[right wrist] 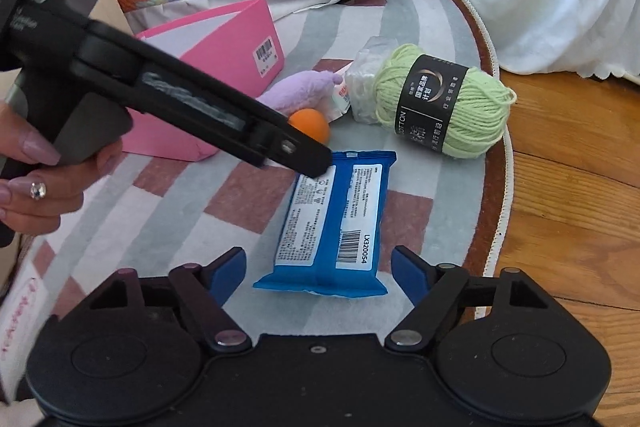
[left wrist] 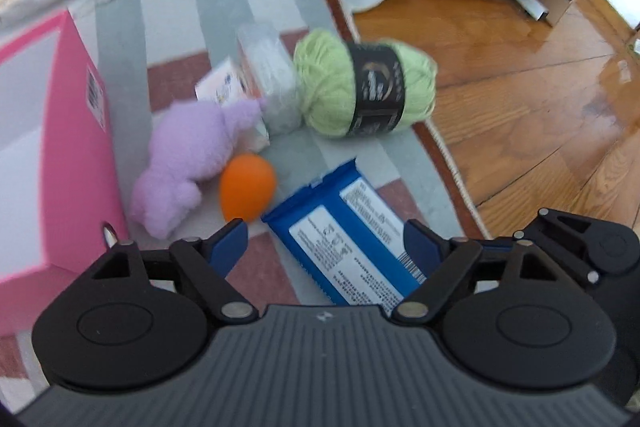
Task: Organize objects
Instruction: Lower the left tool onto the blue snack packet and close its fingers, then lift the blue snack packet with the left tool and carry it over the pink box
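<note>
My right hand-held gripper (right wrist: 318,273) stands open, its blue pads either side of the blue packet's (right wrist: 332,223) near end, apart from it. My left hand-held gripper (left wrist: 326,245) is open too, over the packet's other end; its arm crosses the right view from 10 o'clock. The packet lies flat on the striped rug (right wrist: 420,219). Beyond it at 11 o'clock sit an orange ball (right wrist: 312,125) and a lilac plush toy (left wrist: 188,163), beside the pink box (right wrist: 224,59). At 1 o'clock lies the green yarn skein (right wrist: 444,107).
</note>
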`<state>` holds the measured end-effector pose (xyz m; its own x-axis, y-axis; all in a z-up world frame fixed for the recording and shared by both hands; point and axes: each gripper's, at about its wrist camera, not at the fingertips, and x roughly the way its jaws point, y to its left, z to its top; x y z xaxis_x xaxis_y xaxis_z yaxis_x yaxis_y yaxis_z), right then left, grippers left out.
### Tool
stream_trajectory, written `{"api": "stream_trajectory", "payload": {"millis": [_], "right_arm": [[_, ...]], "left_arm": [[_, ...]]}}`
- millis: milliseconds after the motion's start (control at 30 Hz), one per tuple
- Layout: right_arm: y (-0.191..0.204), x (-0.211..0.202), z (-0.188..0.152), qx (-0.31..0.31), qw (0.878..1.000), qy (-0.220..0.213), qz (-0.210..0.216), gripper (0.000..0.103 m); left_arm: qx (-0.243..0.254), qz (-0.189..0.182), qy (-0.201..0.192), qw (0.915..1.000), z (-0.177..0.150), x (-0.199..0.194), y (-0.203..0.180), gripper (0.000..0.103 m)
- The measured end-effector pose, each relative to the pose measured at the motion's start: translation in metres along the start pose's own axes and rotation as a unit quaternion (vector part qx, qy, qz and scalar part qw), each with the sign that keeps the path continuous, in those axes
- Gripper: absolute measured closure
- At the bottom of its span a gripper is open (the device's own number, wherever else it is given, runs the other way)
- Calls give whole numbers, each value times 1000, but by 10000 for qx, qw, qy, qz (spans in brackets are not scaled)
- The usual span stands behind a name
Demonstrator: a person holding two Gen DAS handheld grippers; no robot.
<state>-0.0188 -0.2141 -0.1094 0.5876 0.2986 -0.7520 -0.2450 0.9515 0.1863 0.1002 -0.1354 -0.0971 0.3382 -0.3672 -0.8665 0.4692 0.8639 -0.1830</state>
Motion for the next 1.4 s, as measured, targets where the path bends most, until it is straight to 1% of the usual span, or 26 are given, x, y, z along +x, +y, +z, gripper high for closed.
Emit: {"api": "stream_trajectory", "payload": {"millis": [33,100,167,233,333,400,433,467,500,533,567,633,667,733,800,867,933,967,1000,1033,1067,1133,1200,1267,1333,1400], "right_arm": [[3,3,-1,-123,9999,1,-80,24],[6,5,-3,-322,9993,-1,-185,26],[7,5,-5,-363,9989,46,-286,28],[3,1,-7,-241,9994,32,-235,28],[-2,-2,-10,-21,9998,109,-133,28],[-4,-5,-12,-47,9998,127,-128,28],[-5,-7,-12,-52,9998,130,-147,28],[-7,-7,-12,-4,9997,151,-196,28],[-9,-8,-12,57,9996,178,-200,31],[-13,-9,-12,148,9996,195,-164,32],[-16,-9,-13,252,9994,209,-118,35],[-25,-8,-13,507,9981,304,-196,38],[-28,-8,-14,623,9970,361,-277,39],[-35,-9,-15,792,9954,379,-370,43],[-41,-8,-16,948,9941,435,-282,56],[-48,-4,-17,1131,9924,470,-143,66],[-54,-2,-21,1398,9890,486,30,70],[-56,-1,-22,1486,9878,459,64,73],[-56,-1,-23,1528,9873,436,67,75],[-56,-2,-24,1546,9871,409,54,76],[-55,-2,-24,1537,9874,370,14,79],[-53,-2,-22,1430,9892,277,-160,80],[-53,1,-17,1229,9914,206,-386,80],[-57,3,-13,1083,9927,176,-504,80],[-60,4,-9,1002,9937,164,-463,79],[-62,2,-7,914,9952,108,-345,74]], "left_arm": [[-95,-46,106,9999,0,4,1,29],[-254,-112,361,9990,-2,12,2,42],[-341,-135,498,9981,-6,18,2,44],[-423,-223,587,9971,-10,21,1,44],[-700,-422,795,9935,-15,28,2,46],[-915,-626,867,9900,-17,32,1,48],[-945,-646,883,9895,-17,32,-1,49],[-951,-685,895,9891,-16,33,-3,52],[-1006,-783,928,9875,-16,34,-4,58],[-1135,-937,1010,9839,-16,37,-3,61],[-1365,-1195,1147,9767,-17,41,-2,68],[-1680,-1553,1317,9645,-20,48,-1,72],[-1685,-1552,1335,9642,-20,50,-3,75],[-1480,-1389,1255,9711,-19,49,-8,77],[-1256,-1289,1076,9778,-16,44,-10,77],[-946,-1076,837,9861,-12,34,-11,77],[-668,-838,606,9924,-6,26,-11,76],[-526,-681,489,9951,-4,22,-10,75],[-381,-509,358,9973,-1,18,-9,70],[-276,-361,244,9987,2,15,-7,66],[-206,-209,122,9995,5,13,-6,60],[-122,-64,-52,9999,7,9,1,58],[-136,-91,-59,9998,8,12,7,58],[-283,-199,-6,9994,7,16,13,57],[-428,-336,-5,9985,6,22,16,56],[-594,-422,16,9973,2,27,18,53]]}}
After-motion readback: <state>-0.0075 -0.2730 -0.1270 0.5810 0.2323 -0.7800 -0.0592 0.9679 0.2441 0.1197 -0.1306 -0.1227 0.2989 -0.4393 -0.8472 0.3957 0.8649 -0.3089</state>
